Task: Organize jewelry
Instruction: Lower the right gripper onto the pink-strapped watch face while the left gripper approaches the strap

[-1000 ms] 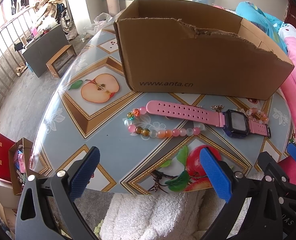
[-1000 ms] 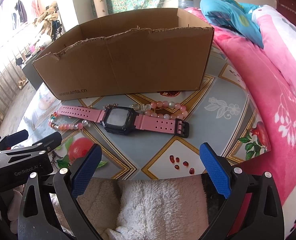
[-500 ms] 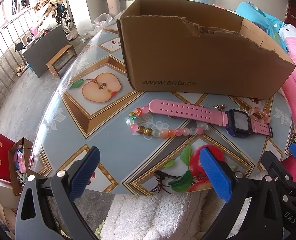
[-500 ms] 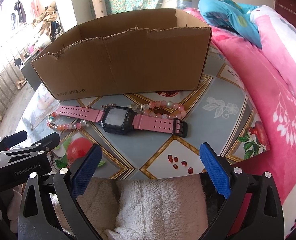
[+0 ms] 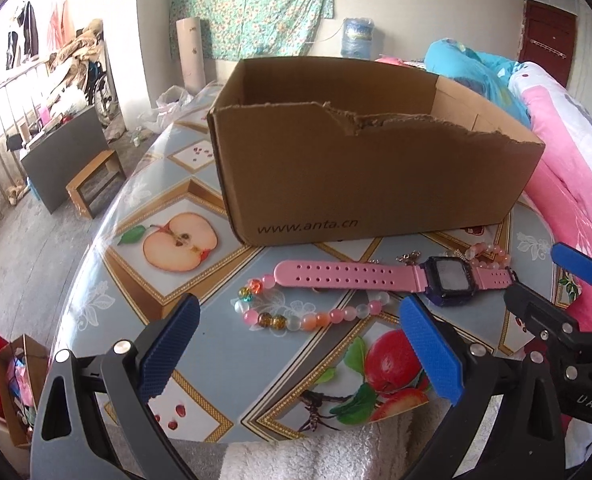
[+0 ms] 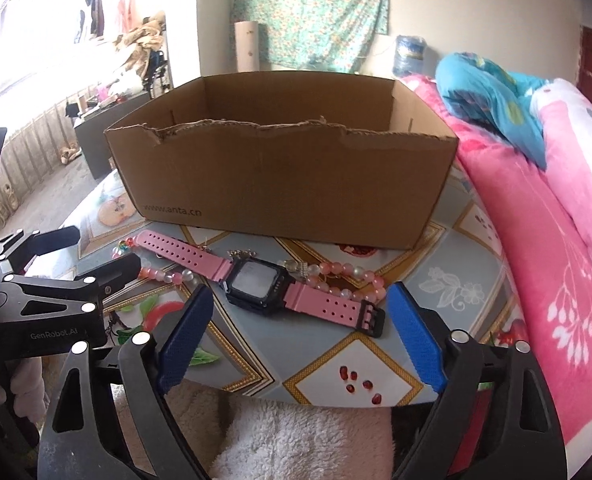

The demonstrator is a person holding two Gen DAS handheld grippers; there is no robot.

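Your left gripper hangs over the near edge of the table, its blue pads spread wide with nothing between them. Just past its tips lies the bead bracelet, a loop of pink, white and amber beads partly tucked under the watch.

The watch lies flat across the table in front of the box, its pink strap stretched out to the left and its dark face toward the right. A second bracelet of pink beads sits behind the buckle end of the strap, touching it. A small metal chain or charm peeks out near the watch face; you cannot tell what it is.

Your right gripper points down at the watch from the near side. Its jaws are closing, yet the pads are clear of everything; the buckle end of the strap lies just ahead of the gap, not gripped.

The box stands open at the top, its front wall torn along the rim, close behind the jewelry. From these angles you cannot see its floor.

A pink blanket lies along the right side of the table, and white fleece fills the bottom edge under both grippers.
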